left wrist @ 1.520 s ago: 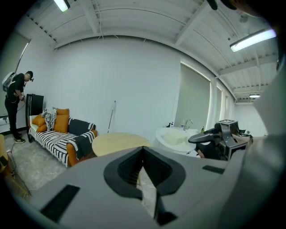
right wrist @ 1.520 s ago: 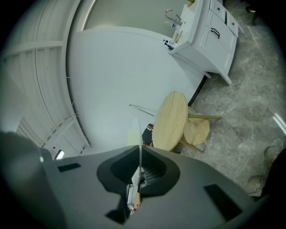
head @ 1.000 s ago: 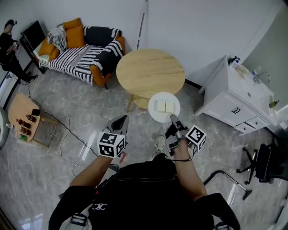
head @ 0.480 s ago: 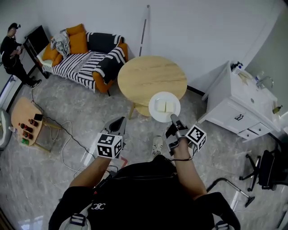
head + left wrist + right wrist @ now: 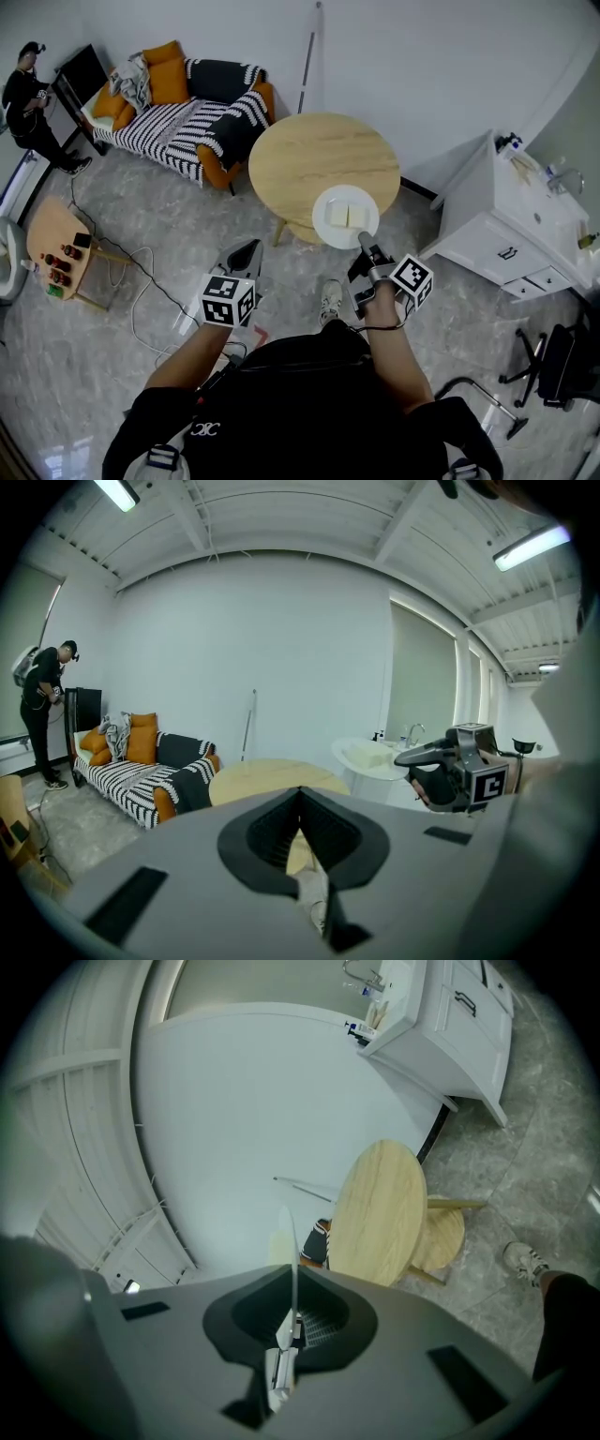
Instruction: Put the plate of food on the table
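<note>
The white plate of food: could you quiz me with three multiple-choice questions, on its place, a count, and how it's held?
1. Where is the round white plate?
A over the near edge of the round wooden table; B on the striped sofa; C on the white cabinet.
2. How many pale square food pieces lie on it?
A one; B two; C four.
3. How is it held?
A lying free; B clamped by its rim in the right gripper; C on a bare palm.

A: the head view shows it overlapping the table's edge.
B: two squares sit side by side.
B: the jaws pinch the rim.
</note>
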### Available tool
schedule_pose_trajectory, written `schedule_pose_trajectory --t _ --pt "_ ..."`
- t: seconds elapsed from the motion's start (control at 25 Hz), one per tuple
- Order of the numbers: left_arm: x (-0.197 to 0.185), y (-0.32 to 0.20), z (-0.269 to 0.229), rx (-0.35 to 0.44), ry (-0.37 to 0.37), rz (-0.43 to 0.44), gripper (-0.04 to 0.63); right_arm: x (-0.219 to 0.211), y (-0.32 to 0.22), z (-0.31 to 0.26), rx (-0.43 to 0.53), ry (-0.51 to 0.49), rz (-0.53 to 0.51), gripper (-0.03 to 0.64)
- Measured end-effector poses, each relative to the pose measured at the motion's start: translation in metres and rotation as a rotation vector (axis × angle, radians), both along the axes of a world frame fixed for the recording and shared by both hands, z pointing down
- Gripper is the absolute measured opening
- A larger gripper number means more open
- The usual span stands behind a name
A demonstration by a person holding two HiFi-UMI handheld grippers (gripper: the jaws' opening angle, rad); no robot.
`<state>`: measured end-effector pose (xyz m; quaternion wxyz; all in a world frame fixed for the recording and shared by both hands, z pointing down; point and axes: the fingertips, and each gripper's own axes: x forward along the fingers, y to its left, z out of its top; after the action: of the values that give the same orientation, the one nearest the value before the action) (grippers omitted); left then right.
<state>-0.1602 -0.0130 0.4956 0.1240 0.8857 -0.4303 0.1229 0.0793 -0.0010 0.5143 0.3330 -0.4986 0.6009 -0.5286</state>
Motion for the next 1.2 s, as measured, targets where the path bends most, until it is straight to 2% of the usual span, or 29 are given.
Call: schedule_pose_trajectory --t 1.2 --pt "0.067 -0.14 0.011 -0.068 0.014 -0.053 0.006 0.073 -0.149 0.013 -0.063 0.023 -0.052 0.018"
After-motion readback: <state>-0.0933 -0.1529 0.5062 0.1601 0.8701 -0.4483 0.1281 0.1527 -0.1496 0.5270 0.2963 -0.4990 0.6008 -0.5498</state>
